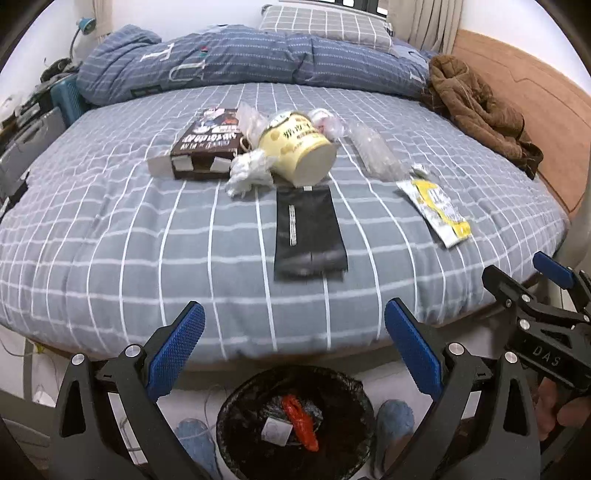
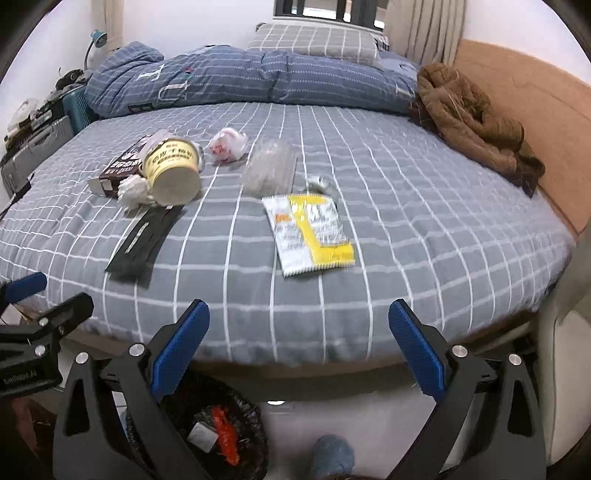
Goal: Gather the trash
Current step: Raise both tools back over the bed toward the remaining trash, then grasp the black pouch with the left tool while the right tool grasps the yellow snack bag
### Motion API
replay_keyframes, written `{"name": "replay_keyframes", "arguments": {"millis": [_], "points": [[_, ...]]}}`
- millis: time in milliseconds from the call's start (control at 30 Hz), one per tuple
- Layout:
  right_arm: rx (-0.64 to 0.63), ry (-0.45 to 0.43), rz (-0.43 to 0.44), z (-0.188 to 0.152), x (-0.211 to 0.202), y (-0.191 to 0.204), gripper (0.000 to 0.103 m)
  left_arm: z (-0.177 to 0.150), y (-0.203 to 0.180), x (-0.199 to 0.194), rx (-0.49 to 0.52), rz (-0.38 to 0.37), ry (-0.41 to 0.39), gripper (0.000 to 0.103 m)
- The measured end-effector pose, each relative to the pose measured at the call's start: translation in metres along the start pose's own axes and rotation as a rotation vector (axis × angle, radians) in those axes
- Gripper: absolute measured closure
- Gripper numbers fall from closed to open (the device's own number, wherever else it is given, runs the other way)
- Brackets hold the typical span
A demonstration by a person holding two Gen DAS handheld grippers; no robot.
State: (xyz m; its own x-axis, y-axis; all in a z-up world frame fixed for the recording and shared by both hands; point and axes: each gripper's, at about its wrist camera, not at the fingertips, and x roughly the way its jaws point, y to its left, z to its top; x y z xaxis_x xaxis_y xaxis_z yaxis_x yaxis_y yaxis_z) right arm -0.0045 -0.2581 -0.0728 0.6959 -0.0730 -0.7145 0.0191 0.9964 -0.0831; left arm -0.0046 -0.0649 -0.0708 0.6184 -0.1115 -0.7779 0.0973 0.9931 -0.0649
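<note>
Trash lies on a grey checked bed [image 1: 110, 229]: a yellow paper cup [image 1: 295, 146] on its side, a brown box [image 1: 207, 144], crumpled white tissue [image 1: 247, 171], a black pouch [image 1: 308, 230], clear plastic wrap [image 1: 373, 147] and a yellow-white wrapper [image 1: 437, 208], which also shows in the right wrist view [image 2: 310, 232]. A black-lined bin [image 1: 295, 424] stands on the floor below the bed edge, holding a red wrapper [image 1: 301, 421]. My left gripper [image 1: 295, 347] is open and empty above the bin. My right gripper [image 2: 299, 350] is open and empty at the bed's edge.
A folded blue quilt [image 1: 240, 62] and a checked pillow [image 1: 325, 26] lie at the far side. A brown jacket [image 1: 476, 103] lies at the right by the wooden headboard [image 1: 535, 96]. Cluttered furniture [image 1: 33, 122] stands at the left. Blue slippers [image 1: 395, 417] flank the bin.
</note>
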Motion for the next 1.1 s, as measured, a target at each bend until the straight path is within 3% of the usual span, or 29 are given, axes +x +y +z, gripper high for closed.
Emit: {"name": "replay_keyframes", "arguments": {"millis": [500,933,1100], "points": [[-0.019,0.006,-0.012,0.072,0.063,-0.019,0.009,0.072,-0.006,0.045,0.039,0.015,0.001,0.007],[0.014,0.108,0.011,0.071,0.135,-0.024,0.010,0.066,-0.003,0.106,0.020,0.017,0.100,0.008],[-0.001,0.130,0.029,0.068,0.144,-0.017,0.017,0.065,-0.004,0.112,0.017,0.021,0.101,0.010]]}}
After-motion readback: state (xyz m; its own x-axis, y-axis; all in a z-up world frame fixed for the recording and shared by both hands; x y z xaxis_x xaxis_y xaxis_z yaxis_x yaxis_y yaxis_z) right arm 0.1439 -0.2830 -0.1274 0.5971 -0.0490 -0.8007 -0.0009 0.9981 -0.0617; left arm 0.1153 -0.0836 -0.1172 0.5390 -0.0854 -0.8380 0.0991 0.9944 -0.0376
